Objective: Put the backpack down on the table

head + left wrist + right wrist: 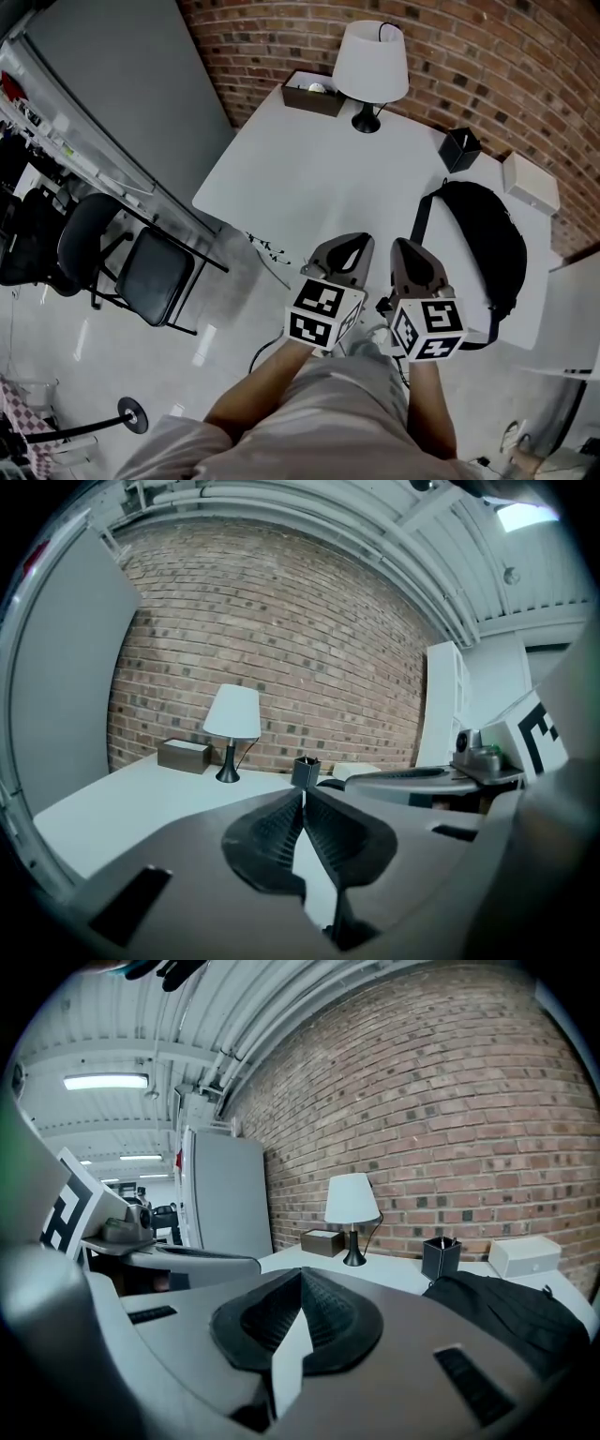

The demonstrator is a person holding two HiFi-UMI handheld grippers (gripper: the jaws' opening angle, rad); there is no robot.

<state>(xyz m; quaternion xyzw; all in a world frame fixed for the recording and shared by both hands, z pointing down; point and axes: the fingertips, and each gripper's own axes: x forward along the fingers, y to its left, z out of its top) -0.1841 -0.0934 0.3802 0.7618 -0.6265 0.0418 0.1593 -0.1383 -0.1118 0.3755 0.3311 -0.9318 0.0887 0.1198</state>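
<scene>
The black backpack (478,239) lies flat on the right part of the white table (309,178), one strap hanging over the near edge. In the right gripper view the backpack (511,1321) sits low on the right. My left gripper (349,246) and right gripper (412,251) hover side by side at the table's near edge, left of the backpack and apart from it. In the left gripper view the left gripper (303,794) is shut, its pads meeting with nothing between them. The right gripper (300,1274) is likewise shut and empty.
At the table's far side stand a white lamp (370,66), a brown box (312,94), a black pen holder (459,148) and a white box (530,181). Black chairs (155,277) stand on the floor to the left. A brick wall (487,56) backs the table.
</scene>
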